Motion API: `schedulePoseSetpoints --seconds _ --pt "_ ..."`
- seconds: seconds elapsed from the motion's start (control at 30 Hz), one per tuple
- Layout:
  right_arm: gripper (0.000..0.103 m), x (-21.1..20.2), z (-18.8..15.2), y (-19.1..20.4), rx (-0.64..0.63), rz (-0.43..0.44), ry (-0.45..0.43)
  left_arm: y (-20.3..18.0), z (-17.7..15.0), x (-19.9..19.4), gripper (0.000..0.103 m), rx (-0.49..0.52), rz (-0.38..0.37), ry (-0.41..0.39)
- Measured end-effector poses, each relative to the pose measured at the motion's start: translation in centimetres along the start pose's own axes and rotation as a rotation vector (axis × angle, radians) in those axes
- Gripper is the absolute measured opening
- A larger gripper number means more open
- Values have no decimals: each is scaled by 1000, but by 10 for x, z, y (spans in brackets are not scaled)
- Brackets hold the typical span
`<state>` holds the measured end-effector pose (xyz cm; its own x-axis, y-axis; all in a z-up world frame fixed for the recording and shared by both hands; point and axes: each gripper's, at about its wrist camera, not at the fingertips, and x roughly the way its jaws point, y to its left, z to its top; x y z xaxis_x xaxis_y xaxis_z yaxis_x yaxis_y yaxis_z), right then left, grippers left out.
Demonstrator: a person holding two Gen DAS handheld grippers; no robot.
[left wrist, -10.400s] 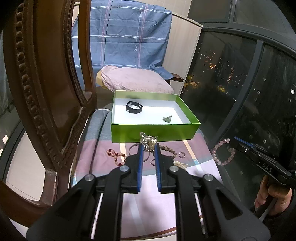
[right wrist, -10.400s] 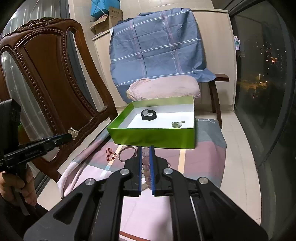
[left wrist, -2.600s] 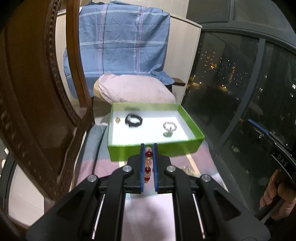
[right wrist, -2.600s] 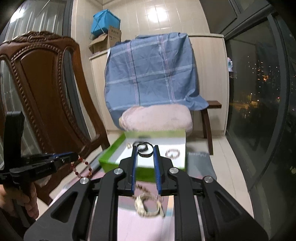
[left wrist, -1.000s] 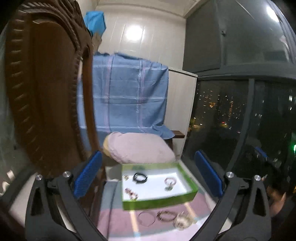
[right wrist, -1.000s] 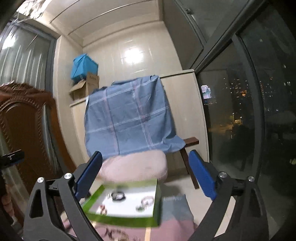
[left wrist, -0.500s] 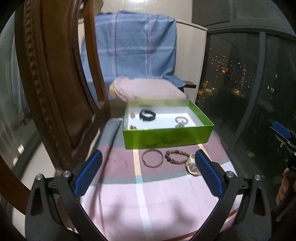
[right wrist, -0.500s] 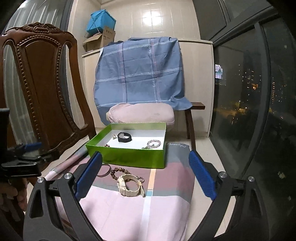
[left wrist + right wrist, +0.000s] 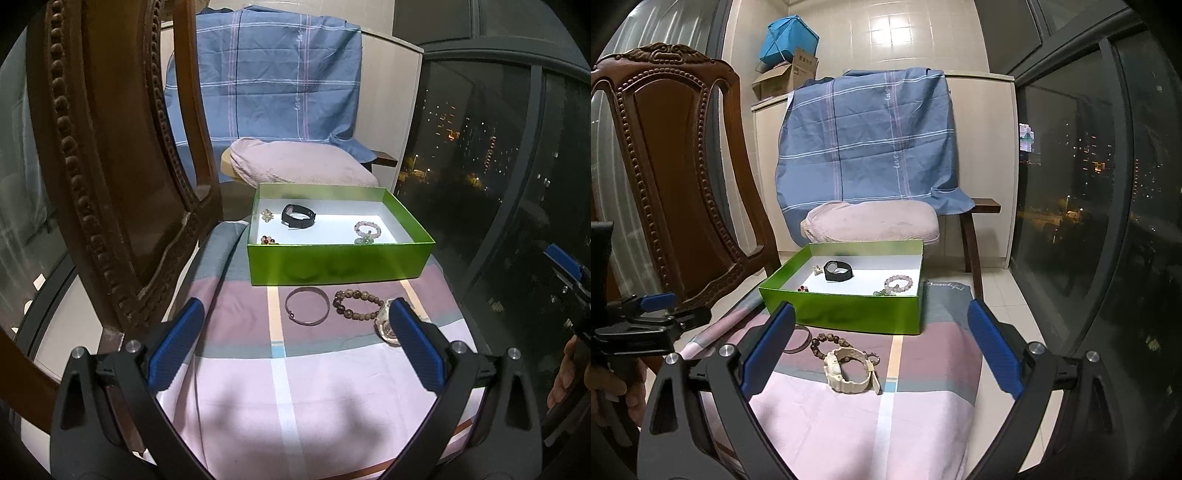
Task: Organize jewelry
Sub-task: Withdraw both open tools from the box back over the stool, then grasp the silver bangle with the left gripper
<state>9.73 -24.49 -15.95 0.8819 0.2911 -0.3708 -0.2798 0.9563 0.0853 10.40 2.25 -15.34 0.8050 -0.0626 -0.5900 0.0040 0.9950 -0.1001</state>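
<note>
Three pieces outside box: thin bangle, brown bead bracelet and cream watch are lying on the striped cloth, just in front of the green box
Pieces inside box: black band, pink bead bracelet, a small gold-coloured piece and dark red beads are resting on the white floor of the box
Left gripper: jaws are standing wide apart and holding nothing, hovering above the cloth with the bangle ahead between the fingers
Right gripper: jaws are likewise spread wide and empty, framing the watch and the brown beads
Step in hand: judged as lining up for the next pickups, with both tools free
Next move calling for: lowering one gripper over a single piece, closing on its rim, then lifting it clear of the box's near wall
Risk: the watch is touching the brown bead bracelet, so a grasp may be dragging both
</note>
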Motion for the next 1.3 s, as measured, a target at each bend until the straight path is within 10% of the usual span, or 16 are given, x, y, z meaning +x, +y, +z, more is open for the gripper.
schedulePoseSetpoints --seconds 0.7,1.17,1.3 --pt "92 17 -1 2 6 38 67 -12 -20 172 70 109 -43 342" --pt "92 33 -4 5 18 48 113 -10 -13 175 57 98 -11 338" --pt "92 48 -7 19 -1 69 147 -1 10 123 58 77 5 226"
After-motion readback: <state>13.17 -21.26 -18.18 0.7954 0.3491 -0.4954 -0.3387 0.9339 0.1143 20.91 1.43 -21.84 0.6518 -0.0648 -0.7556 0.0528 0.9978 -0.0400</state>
